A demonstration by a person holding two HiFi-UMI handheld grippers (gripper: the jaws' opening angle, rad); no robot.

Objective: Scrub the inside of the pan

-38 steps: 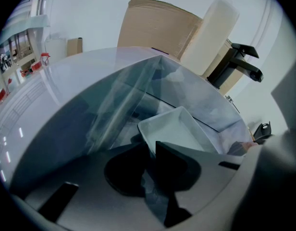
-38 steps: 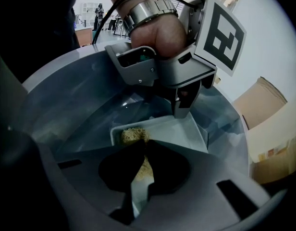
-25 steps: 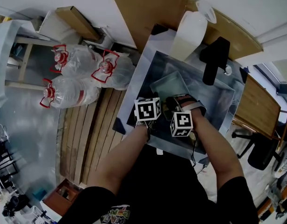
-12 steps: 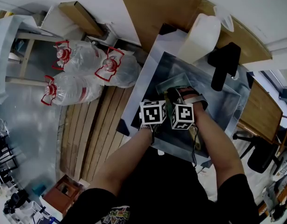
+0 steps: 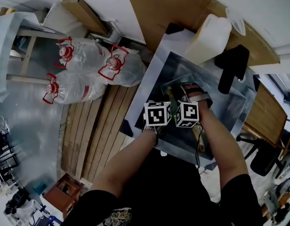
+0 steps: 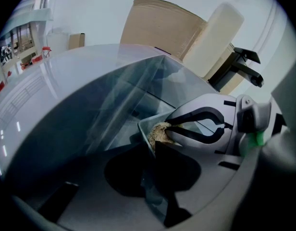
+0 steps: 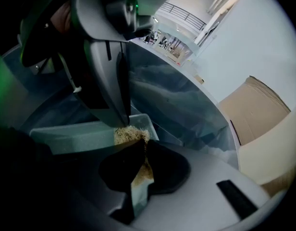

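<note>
In the head view both grippers sit close together over a rectangular metal pan (image 5: 172, 84) that lies in the steel sink (image 5: 220, 108). My left gripper (image 6: 155, 153) is shut on the pan's thin rim near a corner (image 6: 147, 129). My right gripper (image 7: 141, 154) is shut on a tan fibrous scrubber (image 7: 131, 134), which presses against the pan's inner wall (image 7: 76, 134) beside that corner. From the left gripper view the scrubber (image 6: 159, 133) shows in the white right gripper's jaws. The pan's floor is mostly hidden by the grippers.
A white jug (image 5: 208, 36) and a black faucet (image 5: 232, 65) stand at the sink's far edge, against a brown board (image 5: 164, 8). Bagged water bottles (image 5: 95, 72) lie on the floor at left, beside wooden slats (image 5: 95, 131).
The two grippers have drawn closer together over the pan, the right one sliding toward the left with the scrubber. The head camera has shifted a little.
</note>
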